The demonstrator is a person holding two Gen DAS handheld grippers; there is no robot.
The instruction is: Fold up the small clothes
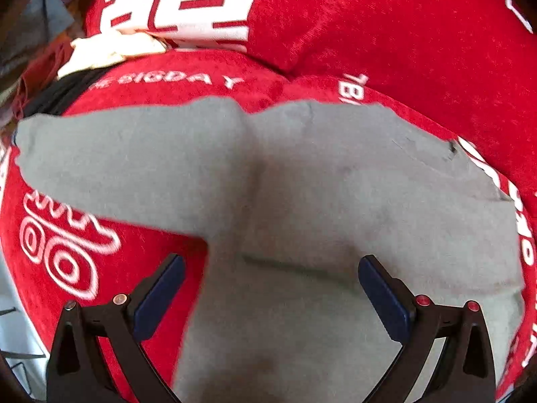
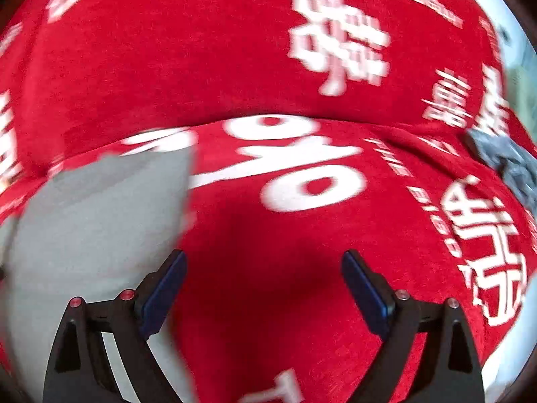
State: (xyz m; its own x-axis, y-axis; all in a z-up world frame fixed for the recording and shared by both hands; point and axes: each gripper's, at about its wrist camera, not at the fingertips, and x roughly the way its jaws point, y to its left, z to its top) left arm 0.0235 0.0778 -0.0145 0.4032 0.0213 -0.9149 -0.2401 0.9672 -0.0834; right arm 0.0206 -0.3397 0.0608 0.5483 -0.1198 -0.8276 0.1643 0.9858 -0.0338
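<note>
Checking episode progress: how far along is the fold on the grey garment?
Done: the grey fabric garment lies spread on the red printed blanket, one crease across its near part. In hand: nothing; the left claw and right claw are open and empty. Left: remaining folds, plus the crumpled blue-grey cloth.

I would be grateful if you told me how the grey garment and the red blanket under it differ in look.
The grey garment is plain, with no print; the red blanket carries bold white characters and letters. The grey garment looks smooth and flat-knit, while the red blanket looks fuzzy. The grey garment lies on top, covering only part of the far wider red blanket. Both are soft fabric, lying spread out.
</note>
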